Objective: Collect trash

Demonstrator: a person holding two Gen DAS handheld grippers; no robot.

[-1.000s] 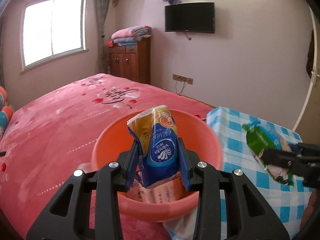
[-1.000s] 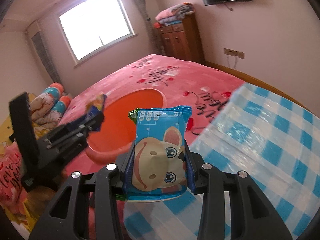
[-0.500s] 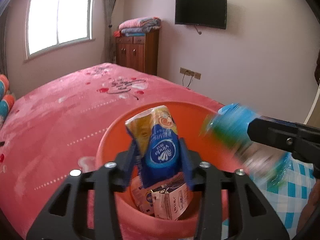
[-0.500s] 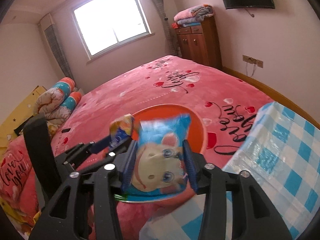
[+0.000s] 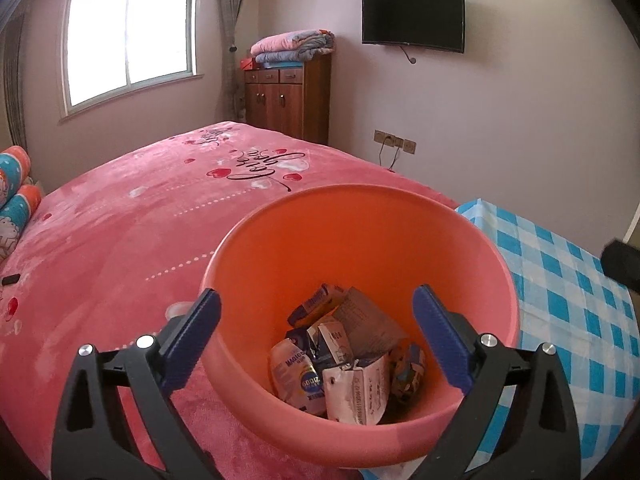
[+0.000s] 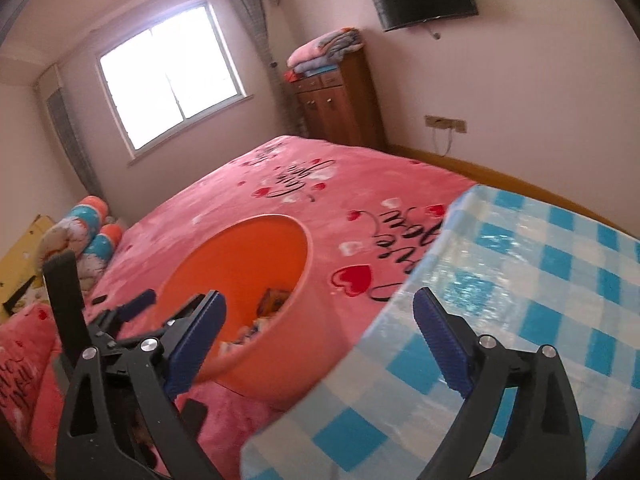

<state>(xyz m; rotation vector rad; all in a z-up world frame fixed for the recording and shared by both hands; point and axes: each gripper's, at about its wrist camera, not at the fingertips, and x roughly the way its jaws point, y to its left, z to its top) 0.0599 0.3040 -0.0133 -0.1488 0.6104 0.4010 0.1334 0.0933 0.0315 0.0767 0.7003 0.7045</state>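
Observation:
An orange plastic basin (image 5: 360, 224) sits on the pink bed next to a blue checked cloth. Several crumpled packets and cartons of trash (image 5: 344, 364) lie in its bottom. My left gripper (image 5: 316, 320) is open and empty, its fingers spread just above the basin's near rim. My right gripper (image 6: 316, 316) is open and empty, over the edge of the checked cloth to the right of the basin (image 6: 240, 280). The left gripper (image 6: 136, 312) shows in the right wrist view at the basin's left side.
The pink bed cover (image 5: 140, 220) spreads to the left and behind. The blue checked cloth (image 6: 540, 280) covers a surface on the right. A wooden cabinet (image 5: 288, 96) with folded blankets and a wall TV (image 5: 412, 20) stand at the far wall. Pillows (image 6: 84, 232) lie at left.
Both grippers have opened. The blue tissue packet left my left gripper and the cartoon snack packet left my right gripper. The right gripper has drawn back to the right, over the cloth.

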